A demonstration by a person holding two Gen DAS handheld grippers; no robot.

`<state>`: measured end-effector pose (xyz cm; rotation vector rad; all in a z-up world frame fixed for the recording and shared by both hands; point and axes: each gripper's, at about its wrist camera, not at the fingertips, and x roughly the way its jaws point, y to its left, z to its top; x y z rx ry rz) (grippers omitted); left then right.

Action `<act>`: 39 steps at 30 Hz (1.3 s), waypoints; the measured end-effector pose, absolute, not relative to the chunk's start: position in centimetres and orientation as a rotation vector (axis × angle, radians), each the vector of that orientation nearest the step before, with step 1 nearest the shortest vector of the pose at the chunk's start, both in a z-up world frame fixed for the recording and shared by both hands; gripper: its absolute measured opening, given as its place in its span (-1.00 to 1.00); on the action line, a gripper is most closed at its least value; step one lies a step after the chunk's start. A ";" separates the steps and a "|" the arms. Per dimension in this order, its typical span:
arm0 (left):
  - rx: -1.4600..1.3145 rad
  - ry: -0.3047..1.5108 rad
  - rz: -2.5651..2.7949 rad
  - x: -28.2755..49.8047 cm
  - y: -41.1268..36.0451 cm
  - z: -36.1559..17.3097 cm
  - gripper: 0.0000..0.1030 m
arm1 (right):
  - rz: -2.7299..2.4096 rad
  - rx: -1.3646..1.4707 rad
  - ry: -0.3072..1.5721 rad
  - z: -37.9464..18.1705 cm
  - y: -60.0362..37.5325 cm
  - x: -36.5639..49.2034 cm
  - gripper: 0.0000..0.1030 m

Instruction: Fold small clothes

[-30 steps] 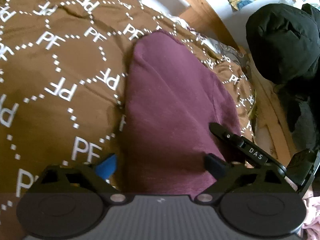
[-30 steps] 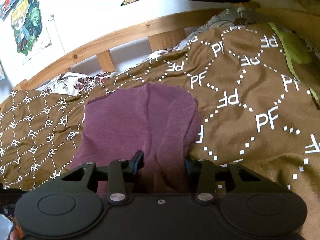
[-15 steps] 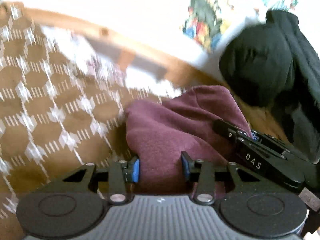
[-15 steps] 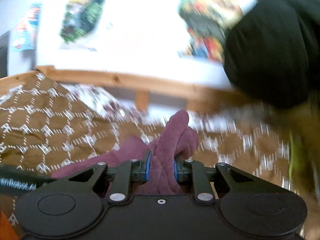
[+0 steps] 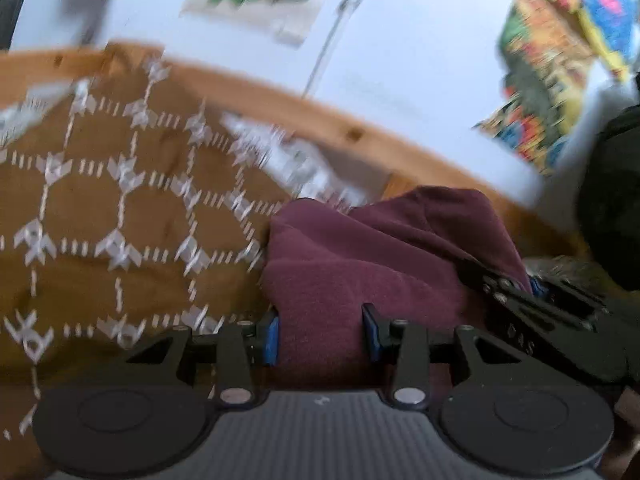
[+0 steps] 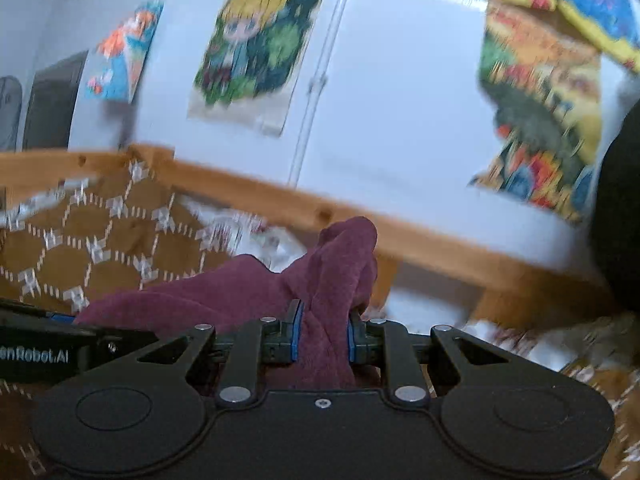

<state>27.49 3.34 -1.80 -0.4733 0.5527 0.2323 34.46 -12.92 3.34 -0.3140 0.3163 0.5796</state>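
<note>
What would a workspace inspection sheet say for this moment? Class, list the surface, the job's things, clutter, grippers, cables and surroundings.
Surface: brown patterned bedspread on a bed with a wooden rail.
Job's things: maroon garment, bunched, held at two places.
Clutter: black fabric mass at the right edge; floral fabric by the rail.
Grippers: left gripper shut on the garment; right gripper shut on a gathered fold.
Cables: thin white conduit or cable runs down the wall; cannot tell which.
Surroundings: white wall, colourful pictures.
</note>
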 end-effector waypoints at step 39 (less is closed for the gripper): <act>-0.243 0.534 0.253 11.5 -0.7 6.6 0.99 | 0.431 0.107 0.390 7.4 -27.0 21.9 0.99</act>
